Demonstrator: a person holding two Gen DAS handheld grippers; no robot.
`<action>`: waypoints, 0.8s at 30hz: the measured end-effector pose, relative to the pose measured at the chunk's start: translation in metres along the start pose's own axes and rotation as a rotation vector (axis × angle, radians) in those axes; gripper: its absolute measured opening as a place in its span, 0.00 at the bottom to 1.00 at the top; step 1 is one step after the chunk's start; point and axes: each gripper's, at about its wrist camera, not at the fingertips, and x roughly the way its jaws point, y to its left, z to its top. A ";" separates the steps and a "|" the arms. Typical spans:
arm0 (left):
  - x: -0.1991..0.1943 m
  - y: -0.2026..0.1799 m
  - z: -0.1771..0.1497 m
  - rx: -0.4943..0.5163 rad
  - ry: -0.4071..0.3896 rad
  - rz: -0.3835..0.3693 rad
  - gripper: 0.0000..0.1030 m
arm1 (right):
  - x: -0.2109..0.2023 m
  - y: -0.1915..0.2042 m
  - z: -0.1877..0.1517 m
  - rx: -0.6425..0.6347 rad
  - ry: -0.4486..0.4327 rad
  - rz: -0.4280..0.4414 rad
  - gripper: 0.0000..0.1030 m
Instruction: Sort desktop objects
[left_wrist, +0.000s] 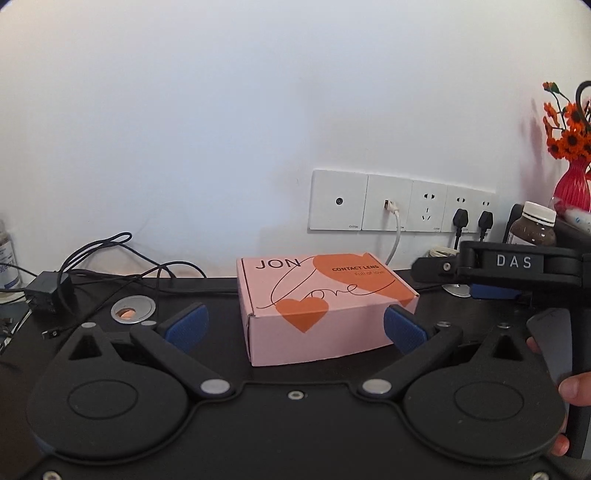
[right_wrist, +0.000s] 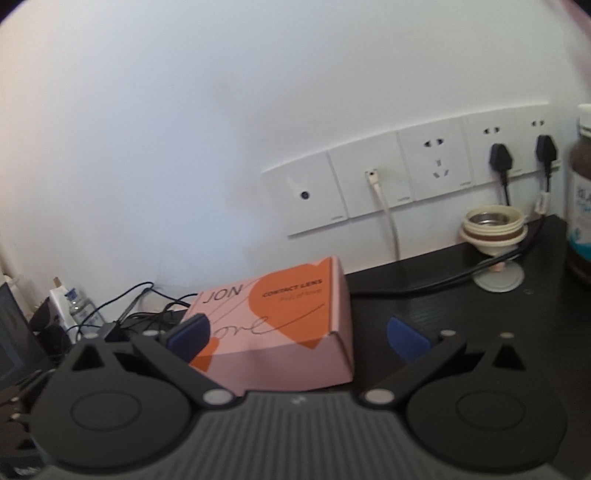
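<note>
A pink cardboard box (left_wrist: 321, 306) printed with orange hearts and "JON CONTACT LENS" lies on the black desk (left_wrist: 461, 317). My left gripper (left_wrist: 295, 328) is open, its blue pads (left_wrist: 186, 326) spread to either side of the box's near face, with nothing held. In the right wrist view the same box (right_wrist: 280, 332) sits left of centre. My right gripper (right_wrist: 297, 336) is open, its left pad (right_wrist: 188, 334) in front of the box's near left corner and its right pad over bare desk. The right gripper's body, marked DAS (left_wrist: 513, 262), shows at the right with a hand (left_wrist: 576, 387) on it.
A row of wall sockets (left_wrist: 402, 201) with plugs and cables runs behind the desk. A brown jar with a white lid (left_wrist: 533, 229) and a red vase of orange flowers (left_wrist: 572, 184) stand at the right. A cable grommet (left_wrist: 133, 312), a power adapter (left_wrist: 48, 288), and a small cream cup stand (right_wrist: 493, 232) are nearby.
</note>
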 end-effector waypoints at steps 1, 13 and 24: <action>-0.004 0.001 -0.001 -0.003 -0.006 0.019 1.00 | -0.004 -0.001 0.000 -0.003 -0.001 -0.015 0.99; -0.041 0.003 -0.015 -0.007 -0.085 0.124 1.00 | -0.054 0.007 -0.015 -0.052 -0.031 -0.086 0.99; -0.059 -0.019 -0.025 0.097 -0.115 0.201 1.00 | -0.083 0.010 -0.031 -0.109 -0.069 -0.173 0.99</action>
